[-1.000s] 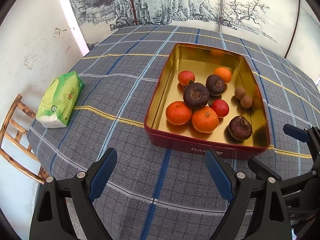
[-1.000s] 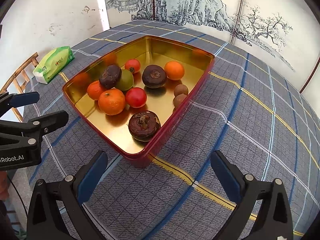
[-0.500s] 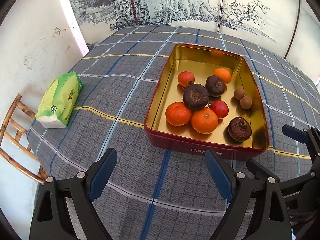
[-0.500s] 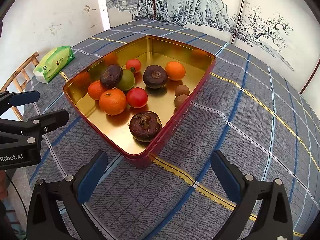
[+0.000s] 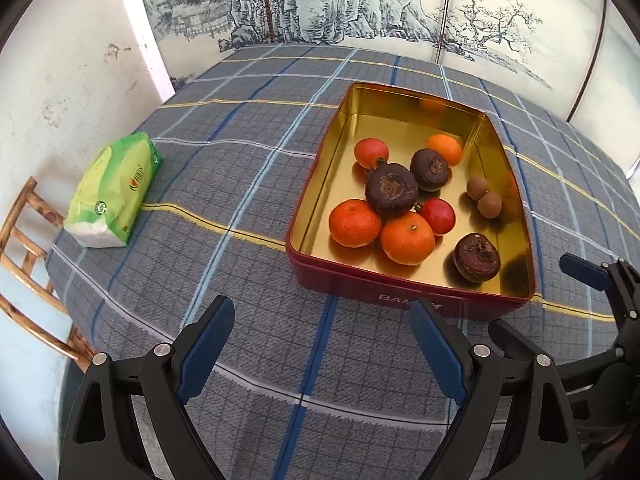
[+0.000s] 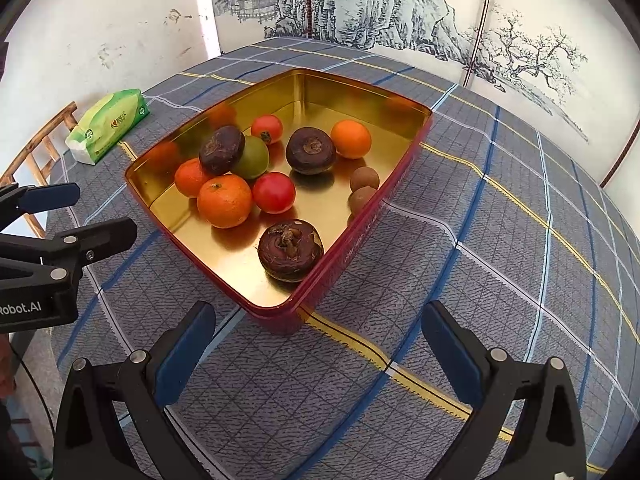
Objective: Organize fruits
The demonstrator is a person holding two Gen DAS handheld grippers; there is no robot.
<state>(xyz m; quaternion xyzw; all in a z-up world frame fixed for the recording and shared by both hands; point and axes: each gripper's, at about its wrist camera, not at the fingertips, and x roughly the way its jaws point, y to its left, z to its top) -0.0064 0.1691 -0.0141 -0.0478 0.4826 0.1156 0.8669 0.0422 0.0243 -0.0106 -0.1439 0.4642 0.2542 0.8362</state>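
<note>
A red tin with a gold inside stands on the checked tablecloth. It holds several fruits: oranges, red tomatoes, dark purple mangosteens, two small brown longans and a green fruit. My left gripper is open and empty, just short of the tin's near wall. My right gripper is open and empty, in front of the tin's near corner. Each gripper shows at the edge of the other's view.
A green tissue pack lies at the table's left edge. A wooden chair stands beyond that edge. A painted screen runs along the back of the table.
Both grippers have drifted very slightly; the tin sits a touch higher in the views. Nothing was taken hold of or let go.
</note>
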